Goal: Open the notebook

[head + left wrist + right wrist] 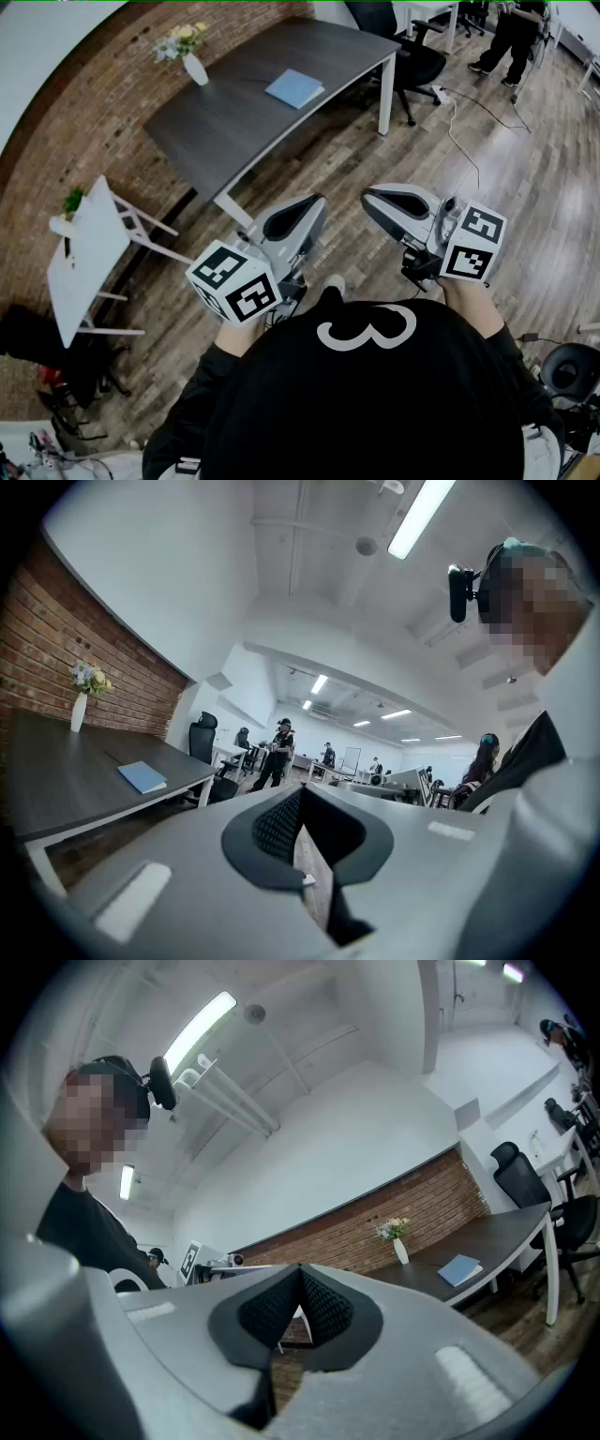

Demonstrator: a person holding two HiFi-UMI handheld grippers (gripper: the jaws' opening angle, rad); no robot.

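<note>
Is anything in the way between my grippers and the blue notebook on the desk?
Nothing visible does. Bare wood floor lies between the left gripper, the right gripper and the desk; the notebook lies alone on the desktop, well apart from the vase. The office chair stands off at the desk's end.

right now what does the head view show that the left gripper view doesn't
Only the head view: the right tool and the small white table with its potted plant. Only the left gripper view: the ceiling light and the camera worn on the person's head. Both: the dark desk carrying the closed blue notebook and the white vase of flowers, with the brick wall behind.
</note>
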